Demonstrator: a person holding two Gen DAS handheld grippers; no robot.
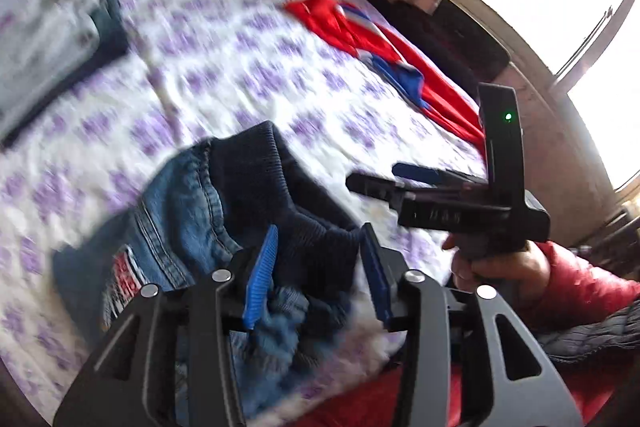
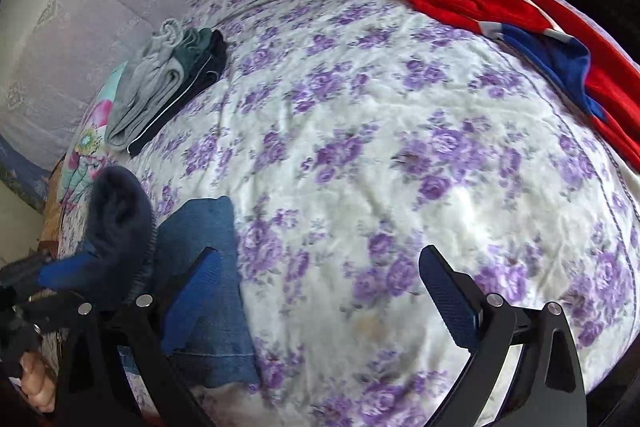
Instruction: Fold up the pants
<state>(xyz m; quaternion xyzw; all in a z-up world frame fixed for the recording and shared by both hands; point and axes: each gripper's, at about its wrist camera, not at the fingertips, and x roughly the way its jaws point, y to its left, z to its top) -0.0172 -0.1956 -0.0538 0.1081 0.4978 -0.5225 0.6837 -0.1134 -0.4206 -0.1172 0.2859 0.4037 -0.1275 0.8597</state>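
Left wrist view shows the jeans bunched on the bed, their dark ribbed waistband between the left gripper fingers, which look half open; whether they pinch it I cannot tell. Right gripper fingers stand wide and empty. Denim looks soft, floppy, fairly heavy; take hold at the stretchy waistband corners.

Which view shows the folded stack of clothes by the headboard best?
The right wrist view: the folded stack is sharp there, with grey, green and dark layers lying on the floral bedspread. The left wrist view catches it only at the left edge, smeared by motion blur, so the layers barely separate.
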